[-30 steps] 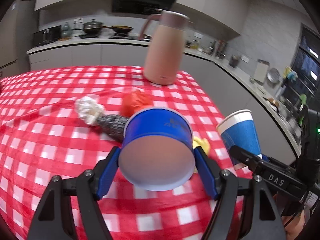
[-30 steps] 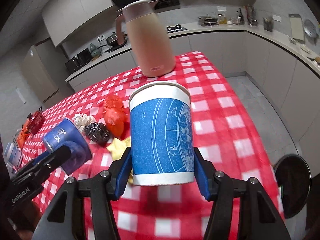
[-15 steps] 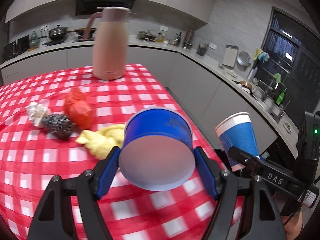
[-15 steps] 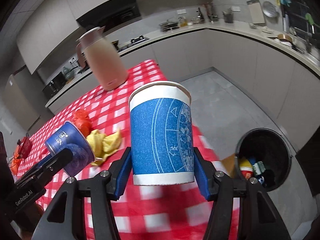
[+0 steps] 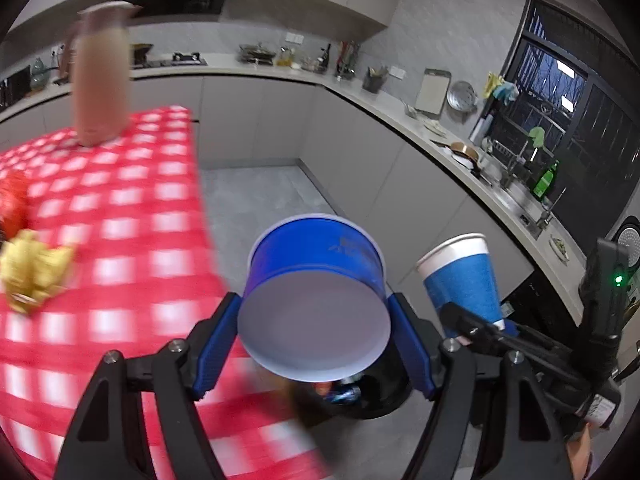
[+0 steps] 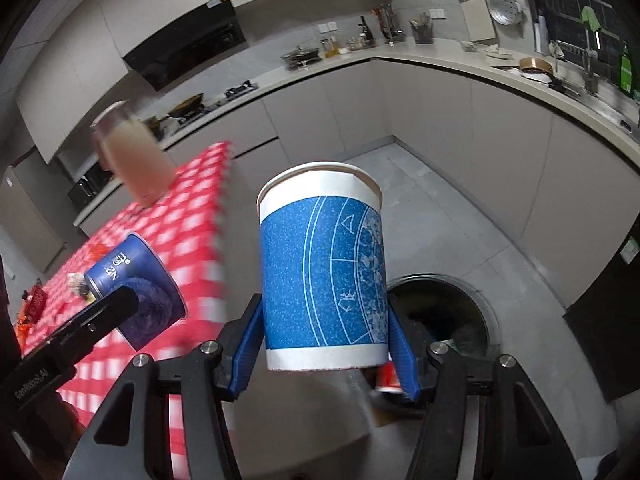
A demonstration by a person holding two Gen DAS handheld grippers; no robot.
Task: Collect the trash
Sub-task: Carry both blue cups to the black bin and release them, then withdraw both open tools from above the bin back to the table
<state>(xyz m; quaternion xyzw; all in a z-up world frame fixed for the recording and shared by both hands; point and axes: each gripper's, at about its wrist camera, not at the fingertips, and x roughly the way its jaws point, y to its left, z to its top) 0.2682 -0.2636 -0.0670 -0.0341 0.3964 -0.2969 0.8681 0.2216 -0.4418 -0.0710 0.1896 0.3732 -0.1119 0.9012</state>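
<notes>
My left gripper [image 5: 316, 340] is shut on a dark blue paper cup [image 5: 316, 280], held on its side with the white base toward the camera, past the table's right edge. My right gripper [image 6: 326, 340] is shut on an upright blue and white paper cup [image 6: 322, 272]. Both cups hang in the air near a black round trash bin [image 6: 444, 312] on the floor, which holds some litter; in the left wrist view the bin [image 5: 372, 396] is partly hidden below the cup. The right cup also shows in the left wrist view [image 5: 464, 280], and the left cup in the right wrist view [image 6: 136, 280].
A table with a red and white checked cloth [image 5: 100, 240] lies to the left. On it are a pink thermos jug [image 5: 102, 80], a crumpled yellow wad [image 5: 34, 270] and a red wad [image 5: 12, 204]. Grey floor and kitchen counters [image 5: 440, 136] surround the bin.
Both grippers have swung right, away from the table, with their cups still held. The trash bin has come in under them and the table trash has slid to the left.
</notes>
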